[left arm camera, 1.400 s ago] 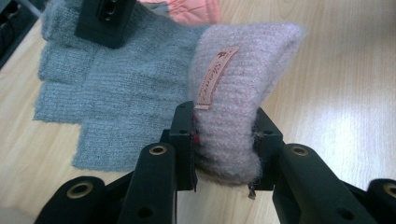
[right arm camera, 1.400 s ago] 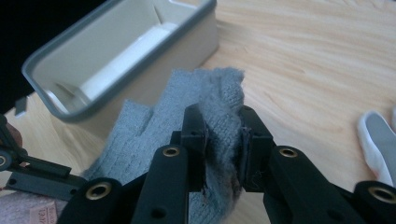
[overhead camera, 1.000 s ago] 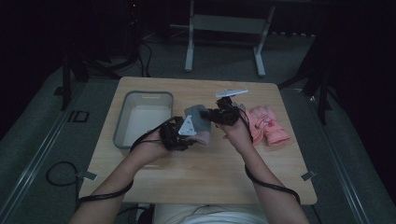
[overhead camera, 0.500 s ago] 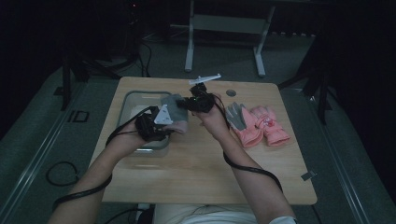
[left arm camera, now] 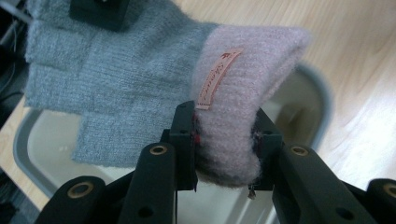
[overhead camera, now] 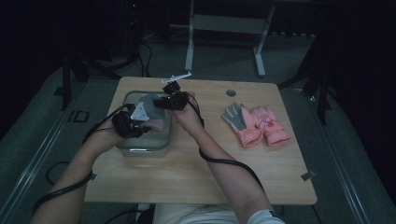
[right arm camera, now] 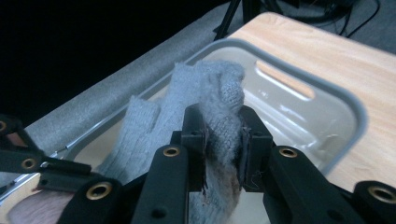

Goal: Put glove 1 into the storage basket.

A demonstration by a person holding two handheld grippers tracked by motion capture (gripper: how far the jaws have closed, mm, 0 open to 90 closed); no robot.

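A grey knit glove (overhead camera: pixel 150 103) with a pink cuff (left arm camera: pixel 243 79) hangs stretched between both grippers, over a clear plastic bin (overhead camera: pixel 140 150) at the table's left. My left gripper (left arm camera: pixel 224 140) is shut on the pink cuff, just below its small sewn label. My right gripper (right arm camera: pixel 223 135) is shut on the grey finger end of the glove (right arm camera: pixel 219 88). From above, the left gripper (overhead camera: pixel 135 122) is near the bin's front and the right gripper (overhead camera: pixel 170 100) is over its far right corner. The bin's inside (right arm camera: pixel 299 121) looks bare.
A pair of pink gloves (overhead camera: pixel 259 125), one with its grey palm up, lies on the wooden table (overhead camera: pixel 210 177) to the right. A round hole (overhead camera: pixel 230 93) sits near the far edge. Cables trail off the front, and a metal stand rises behind the table.
Both hands have carried the glove leftward, from the middle of the table to over the bin. The grips on the glove are unchanged.
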